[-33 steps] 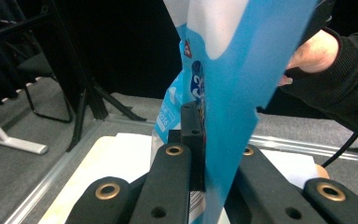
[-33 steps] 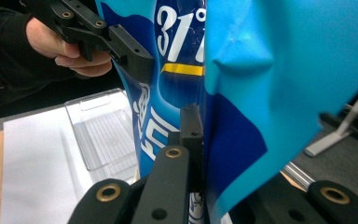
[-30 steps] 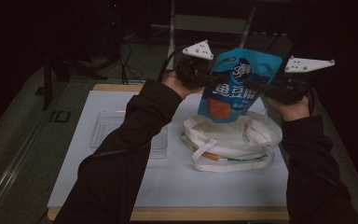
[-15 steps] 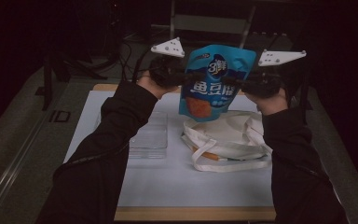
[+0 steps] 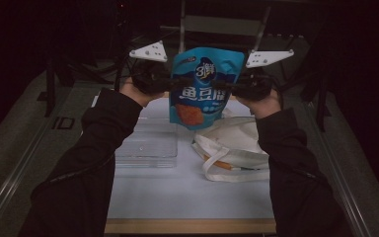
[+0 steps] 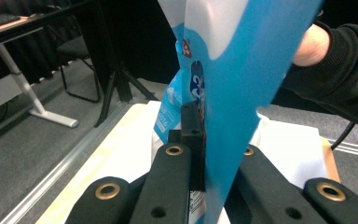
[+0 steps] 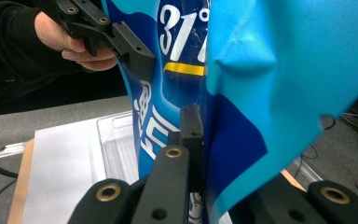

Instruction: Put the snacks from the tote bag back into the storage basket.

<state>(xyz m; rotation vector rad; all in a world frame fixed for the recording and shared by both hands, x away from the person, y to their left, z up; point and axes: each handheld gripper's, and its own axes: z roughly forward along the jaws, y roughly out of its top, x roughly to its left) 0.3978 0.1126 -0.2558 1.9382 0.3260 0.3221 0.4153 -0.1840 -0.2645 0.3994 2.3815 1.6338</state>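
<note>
step: carrying | snack bag (image 5: 203, 89) held upright in the air over the counter's (image 5: 187, 197) far edge | left claw (image 5: 164, 84) and right claw (image 5: 241, 88) clamped on its side edges | next: probably lower into clear tray (image 5: 148, 147) or tote bag (image 5: 237, 148), both grips kept level

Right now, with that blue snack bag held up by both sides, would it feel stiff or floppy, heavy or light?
Probably floppy: the blue snack bag shows creases and dents where the left gripper and right gripper pinch its edges. Likely light for its size, since thin edge grips alone keep it up. The glossy film looks slippery, so a loose pinch might let it slide.
</note>
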